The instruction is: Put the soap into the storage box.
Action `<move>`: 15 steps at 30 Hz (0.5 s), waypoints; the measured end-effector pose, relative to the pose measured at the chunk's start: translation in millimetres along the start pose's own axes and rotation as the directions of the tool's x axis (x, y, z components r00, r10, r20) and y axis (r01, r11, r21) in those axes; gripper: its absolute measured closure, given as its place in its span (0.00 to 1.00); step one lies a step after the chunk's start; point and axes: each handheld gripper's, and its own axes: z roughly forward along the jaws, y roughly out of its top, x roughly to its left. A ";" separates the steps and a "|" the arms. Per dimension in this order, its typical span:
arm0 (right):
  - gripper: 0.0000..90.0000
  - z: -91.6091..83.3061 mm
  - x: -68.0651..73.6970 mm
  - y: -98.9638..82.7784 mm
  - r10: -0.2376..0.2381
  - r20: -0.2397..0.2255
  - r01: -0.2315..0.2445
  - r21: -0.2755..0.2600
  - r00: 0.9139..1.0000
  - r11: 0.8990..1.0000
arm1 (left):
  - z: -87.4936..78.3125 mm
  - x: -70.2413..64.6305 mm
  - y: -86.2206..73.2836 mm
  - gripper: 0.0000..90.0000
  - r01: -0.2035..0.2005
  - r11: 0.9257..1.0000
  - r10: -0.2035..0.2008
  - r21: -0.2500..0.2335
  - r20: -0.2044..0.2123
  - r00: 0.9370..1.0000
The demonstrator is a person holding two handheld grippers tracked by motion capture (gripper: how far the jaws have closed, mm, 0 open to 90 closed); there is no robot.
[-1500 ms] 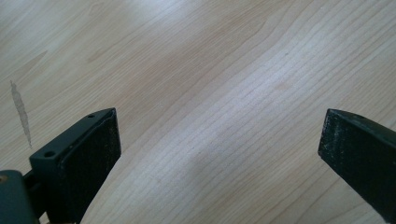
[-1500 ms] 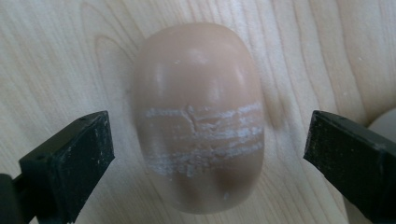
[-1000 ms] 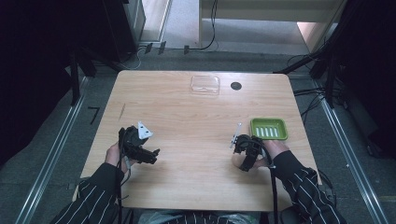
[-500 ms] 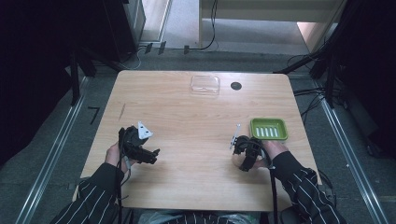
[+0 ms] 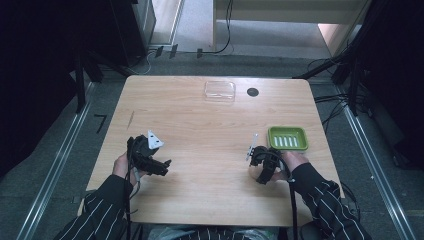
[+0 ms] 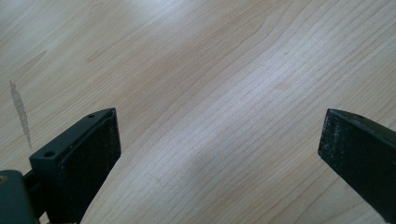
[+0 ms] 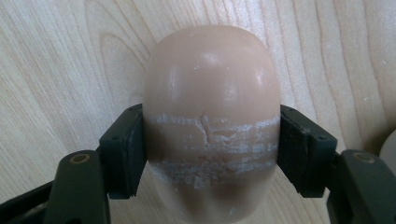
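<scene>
The smooth, rounded beige bar of soap, scored with whitish scrape lines, lies on the light wooden worktop near its right edge, just beside the green ribbed soap dish. The right claw has just closed and clamps its sides. The left claw gapes wide, empty, near the left edge.

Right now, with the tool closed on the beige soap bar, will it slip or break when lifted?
The soap bar looks glossy and rounded, so it may slip. White scrape marks suggest a soft surface. It seems solid, probably not fragile.
</scene>
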 end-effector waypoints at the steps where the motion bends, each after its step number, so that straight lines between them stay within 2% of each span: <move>1: 0.37 0.0 0.0 -0.1 0.001 0.000 -0.001 -0.001 1.000 1.000 | 0.1 0.1 0.0 0.00 -0.001 1.000 0.001 0.003 0.001 1.000; 15: 0.37 -1.0 1.1 -2.3 -0.004 0.012 0.004 -0.003 1.000 1.000 | -0.5 0.1 -0.1 0.00 0.000 1.000 0.000 -0.003 -0.003 1.000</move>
